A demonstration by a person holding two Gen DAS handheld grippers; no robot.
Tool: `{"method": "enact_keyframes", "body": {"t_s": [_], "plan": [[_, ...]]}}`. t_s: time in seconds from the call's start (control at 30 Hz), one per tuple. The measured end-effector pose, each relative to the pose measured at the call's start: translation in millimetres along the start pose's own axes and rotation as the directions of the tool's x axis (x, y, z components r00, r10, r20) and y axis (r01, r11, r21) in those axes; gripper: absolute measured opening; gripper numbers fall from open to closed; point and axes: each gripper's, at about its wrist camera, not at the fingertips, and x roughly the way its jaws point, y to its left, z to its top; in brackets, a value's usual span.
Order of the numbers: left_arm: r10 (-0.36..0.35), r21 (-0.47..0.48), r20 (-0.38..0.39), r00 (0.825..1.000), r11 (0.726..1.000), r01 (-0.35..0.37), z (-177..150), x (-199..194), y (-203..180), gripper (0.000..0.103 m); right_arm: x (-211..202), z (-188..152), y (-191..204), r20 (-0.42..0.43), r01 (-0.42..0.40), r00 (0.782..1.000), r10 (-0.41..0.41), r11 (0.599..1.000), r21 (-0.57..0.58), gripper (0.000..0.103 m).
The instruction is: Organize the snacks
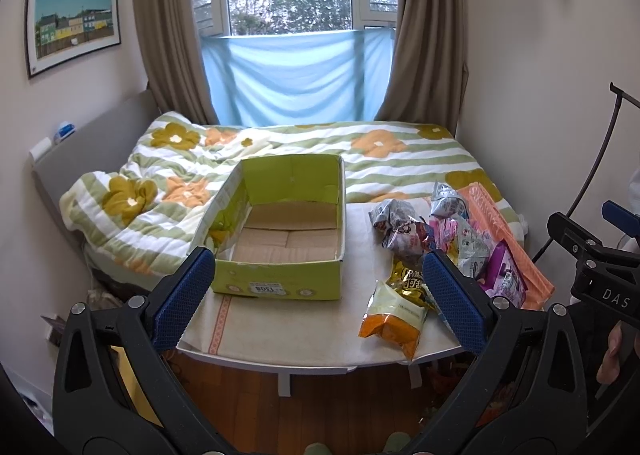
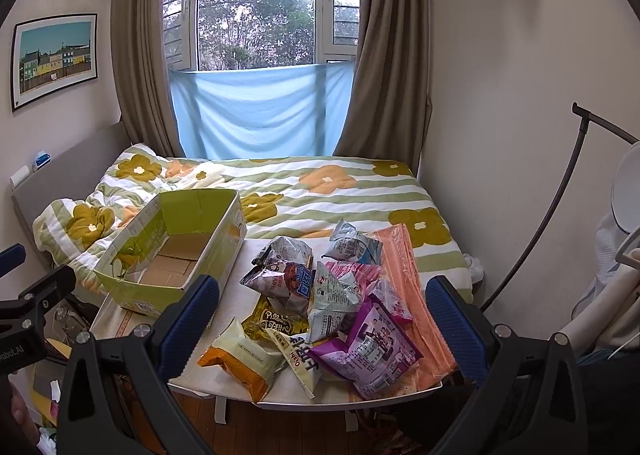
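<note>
Hovering short of the table's near edge: left gripper (image 1: 316, 303) with jaws spread wide, nothing between them; right gripper (image 2: 322, 321) likewise spread and holding nothing; wooden floor (image 1: 256, 395) below both. On the white table (image 2: 280, 395), near edge first: an orange-and-cream snack bag (image 2: 236, 359) at the front, touching a black-and-yellow Pillows bag (image 2: 276, 321) behind it; a purple snack bag (image 2: 366, 347) at the front right, lying on a folded orange cloth (image 2: 404, 279); past these a loose pile of silver-grey packets (image 2: 288, 267) and a pink packet (image 2: 352, 269), overlapping each other. Left of the pile, apart from it, an open green cardboard box (image 1: 280, 251) with a bare brown bottom, no snacks inside. Behind the table a bed with a green-striped flower quilt (image 2: 320, 191); then a blue sheet (image 2: 256, 111) across the lower window, brown curtains (image 2: 384, 55) at either side; framed picture (image 2: 54, 57) on the left wall.
</note>
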Motion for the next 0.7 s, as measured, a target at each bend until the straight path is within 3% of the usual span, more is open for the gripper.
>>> {"method": "enact_keyframes", "body": {"t_s": [0.37, 0.7], "plan": [[-0.041, -0.003, -0.148, 0.988, 0.999, 0.041, -16.1, 45.1, -34.3, 0.103, 33.2, -20.5, -37.4, -0.114, -0.034, 0.993, 0.035, 0.999, 0.007, 0.103], [-0.077, -0.006, -0.344, 0.936, 0.997, 0.08, -67.5, 134.0, -70.5, 0.103, 111.0, -69.4, -80.8, -0.279, -0.11, 0.953, 0.119, 0.993, 0.05, 0.103]]}}
